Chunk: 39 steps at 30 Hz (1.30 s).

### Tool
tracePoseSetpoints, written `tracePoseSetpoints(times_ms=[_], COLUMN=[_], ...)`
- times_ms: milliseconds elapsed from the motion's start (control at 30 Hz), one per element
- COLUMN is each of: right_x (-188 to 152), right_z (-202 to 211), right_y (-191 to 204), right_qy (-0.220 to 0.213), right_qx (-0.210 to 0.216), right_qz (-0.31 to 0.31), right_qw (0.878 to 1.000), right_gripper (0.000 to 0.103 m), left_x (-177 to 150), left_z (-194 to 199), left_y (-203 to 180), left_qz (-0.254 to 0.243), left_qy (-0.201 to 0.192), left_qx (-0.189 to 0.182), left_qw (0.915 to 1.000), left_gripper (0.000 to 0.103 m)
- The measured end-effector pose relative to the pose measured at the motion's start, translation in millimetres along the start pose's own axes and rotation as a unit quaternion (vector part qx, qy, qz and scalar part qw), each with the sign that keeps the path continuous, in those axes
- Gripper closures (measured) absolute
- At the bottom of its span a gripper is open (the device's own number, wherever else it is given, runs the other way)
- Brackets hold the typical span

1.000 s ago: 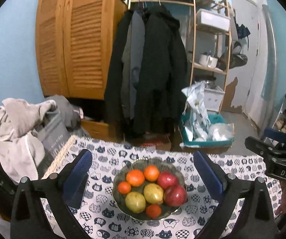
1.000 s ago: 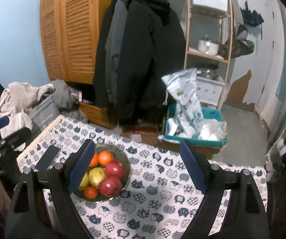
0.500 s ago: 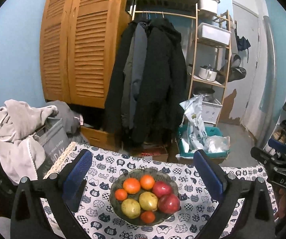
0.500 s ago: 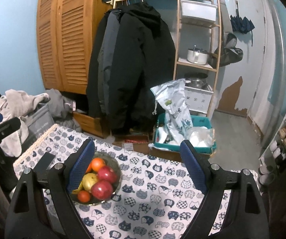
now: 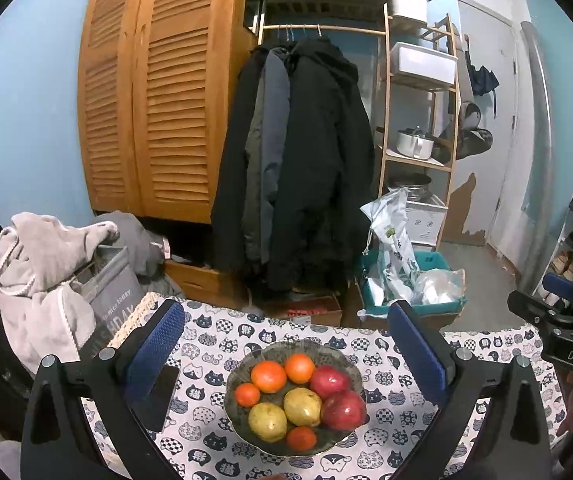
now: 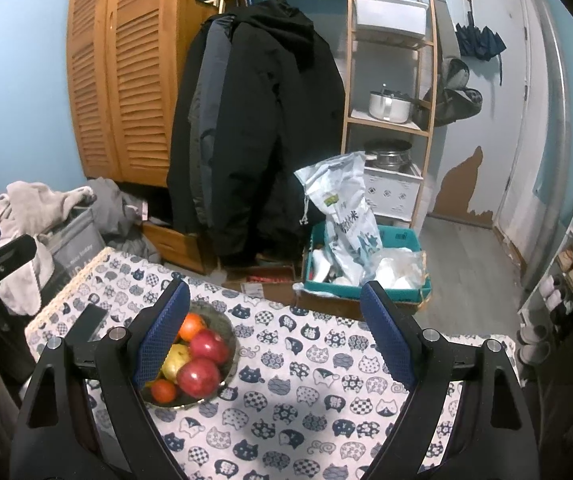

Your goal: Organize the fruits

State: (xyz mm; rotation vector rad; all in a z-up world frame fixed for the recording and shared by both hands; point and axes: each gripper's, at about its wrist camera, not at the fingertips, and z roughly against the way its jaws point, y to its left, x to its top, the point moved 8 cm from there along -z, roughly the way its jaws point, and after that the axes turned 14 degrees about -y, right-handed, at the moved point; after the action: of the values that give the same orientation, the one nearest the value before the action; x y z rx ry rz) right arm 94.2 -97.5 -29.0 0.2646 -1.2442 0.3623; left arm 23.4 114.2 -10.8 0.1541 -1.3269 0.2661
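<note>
While both claws are hanging above the table: the left gripper and right gripper are gaping wide, gripping nothing.
Fruit: all are sitting heaped in the bowl on the cat-print cloth.
Progress: gathered fruit is fitting a finished tidy or a sorting pending.
Views: the left is showing all eight fruits; the right is hiding some behind its finger.

On the right gripper, seen from my left wrist camera, I can read white letters "DAS" on its black body. A grey laundry bag beside the table carries white print that I read in part as "nice today" above larger letters "SHDAY", with the start of both lines hidden. From my right wrist camera, a white sack standing in a teal crate bears large dark characters, the last of which I read as "大米"; its green label is too small to read.
</note>
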Motion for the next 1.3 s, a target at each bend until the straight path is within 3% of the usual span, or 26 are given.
tracePoseSetpoints(times_ms=[1300], right_x=[-6.1], right_z=[-0.3], right_y=[-4.9], right_qy=[0.005], right_qx=[-0.004], right_qz=[0.000], right_qw=[1.000], right_gripper=[0.017], left_x=[-7.1], left_z=[-5.7], left_y=[-3.4], left_qz=[-0.007], left_qy=[0.016], left_qx=[0.000], left_qw=[0.9999], left_gripper=[0.001])
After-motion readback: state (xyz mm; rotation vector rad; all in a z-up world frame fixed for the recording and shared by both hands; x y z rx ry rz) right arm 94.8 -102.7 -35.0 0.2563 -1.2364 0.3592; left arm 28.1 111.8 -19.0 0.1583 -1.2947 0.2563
